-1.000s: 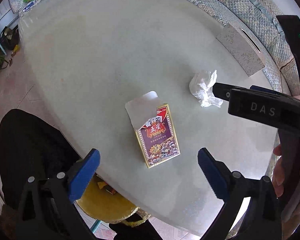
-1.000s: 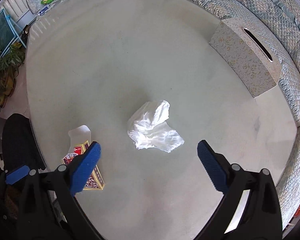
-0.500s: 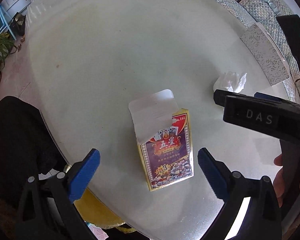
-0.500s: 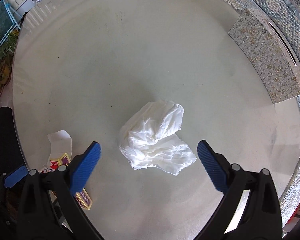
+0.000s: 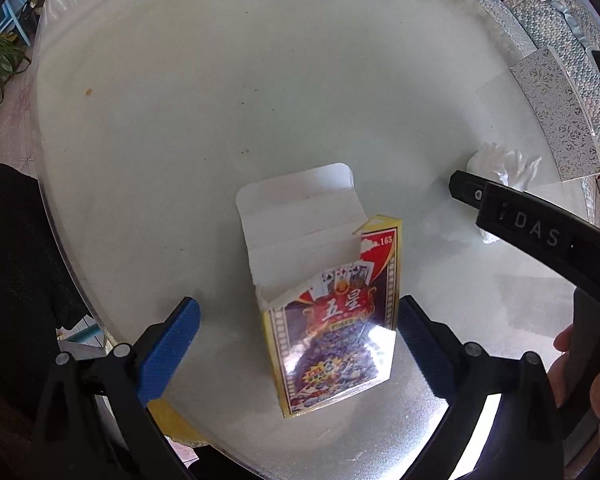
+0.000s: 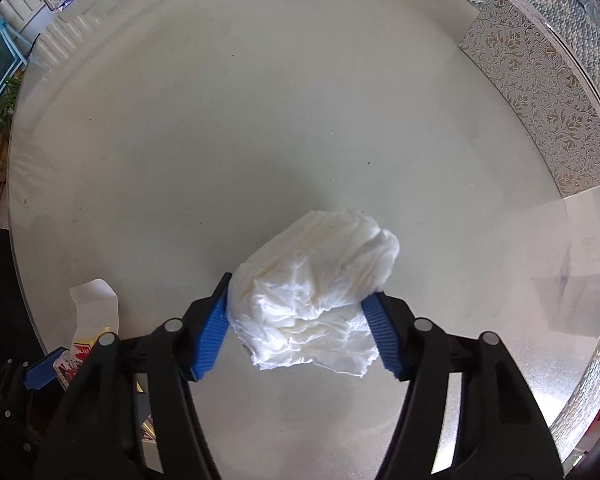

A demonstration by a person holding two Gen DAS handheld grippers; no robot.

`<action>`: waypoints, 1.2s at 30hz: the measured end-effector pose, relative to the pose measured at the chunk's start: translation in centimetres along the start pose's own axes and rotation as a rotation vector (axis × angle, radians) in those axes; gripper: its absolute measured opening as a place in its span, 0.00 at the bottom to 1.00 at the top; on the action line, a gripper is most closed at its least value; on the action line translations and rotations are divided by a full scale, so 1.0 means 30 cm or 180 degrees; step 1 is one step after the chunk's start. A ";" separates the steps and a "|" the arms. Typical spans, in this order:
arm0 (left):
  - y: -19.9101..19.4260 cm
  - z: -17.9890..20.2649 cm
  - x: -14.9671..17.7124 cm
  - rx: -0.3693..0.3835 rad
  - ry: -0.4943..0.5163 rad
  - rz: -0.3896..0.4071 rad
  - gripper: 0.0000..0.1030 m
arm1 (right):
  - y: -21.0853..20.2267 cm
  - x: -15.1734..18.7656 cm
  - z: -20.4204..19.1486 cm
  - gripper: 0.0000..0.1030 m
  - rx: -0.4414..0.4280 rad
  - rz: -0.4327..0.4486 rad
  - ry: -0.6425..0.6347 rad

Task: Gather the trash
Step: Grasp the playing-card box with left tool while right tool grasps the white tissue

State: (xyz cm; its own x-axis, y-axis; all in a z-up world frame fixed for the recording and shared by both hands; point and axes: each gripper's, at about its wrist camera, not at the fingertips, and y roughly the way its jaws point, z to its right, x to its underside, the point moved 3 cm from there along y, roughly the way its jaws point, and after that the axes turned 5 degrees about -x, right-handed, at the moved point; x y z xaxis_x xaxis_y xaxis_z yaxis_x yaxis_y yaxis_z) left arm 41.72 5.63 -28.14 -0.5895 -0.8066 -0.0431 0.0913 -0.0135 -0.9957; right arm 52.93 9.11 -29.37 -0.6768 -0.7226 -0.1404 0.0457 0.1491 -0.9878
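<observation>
An opened playing-card box (image 5: pixel 332 320) with its white flap up lies flat on the round pale table (image 5: pixel 220 100). My left gripper (image 5: pixel 296 344) hangs open straight over it, blue pads either side; the right pad is close to the box's edge. A crumpled white tissue (image 6: pixel 312 284) lies further right on the table. My right gripper (image 6: pixel 300 324) is closing on the tissue, and both blue pads touch its sides. The card box (image 6: pixel 88 328) shows at the lower left of the right wrist view, and the tissue (image 5: pixel 500 160) at the right of the left wrist view.
A patterned tissue box (image 6: pixel 540 100) stands at the table's far right, with a sofa (image 5: pixel 548 12) behind it. A person's hand (image 5: pixel 580 360) holds the right gripper's handle. Dark clothing (image 5: pixel 12 260) and a yellow stool (image 5: pixel 172 420) lie past the table's near edge.
Both grippers have come down toward the table. The right jaws have narrowed from wide open onto the tissue. The left gripper stays open, now lower over the card box.
</observation>
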 end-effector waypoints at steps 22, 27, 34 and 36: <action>-0.062 0.012 0.005 0.0082 0.0581 0.0033 0.57 | -0.080 0.059 -0.122 0.31 0.0287 0.0083 0.0087; -0.106 0.010 -0.020 0.0073 0.0900 0.0140 0.57 | -0.126 0.091 -0.156 0.30 0.0422 0.0138 0.0173; -0.205 -0.005 -0.078 0.0024 0.1371 0.0331 0.57 | -0.240 0.063 -0.175 0.30 0.0503 0.0271 0.0345; -0.258 -0.007 -0.088 -0.0010 0.1545 0.0477 0.57 | -0.283 0.102 -0.162 0.31 0.0552 0.0271 0.0375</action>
State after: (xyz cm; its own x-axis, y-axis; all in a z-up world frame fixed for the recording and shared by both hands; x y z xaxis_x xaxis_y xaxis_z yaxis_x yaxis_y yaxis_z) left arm 42.39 7.99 -20.35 -0.8752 -0.4320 -0.2178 0.2015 0.0837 -0.9759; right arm 46.90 8.93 -21.09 -0.7457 -0.6272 -0.2250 0.2252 0.0806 -0.9710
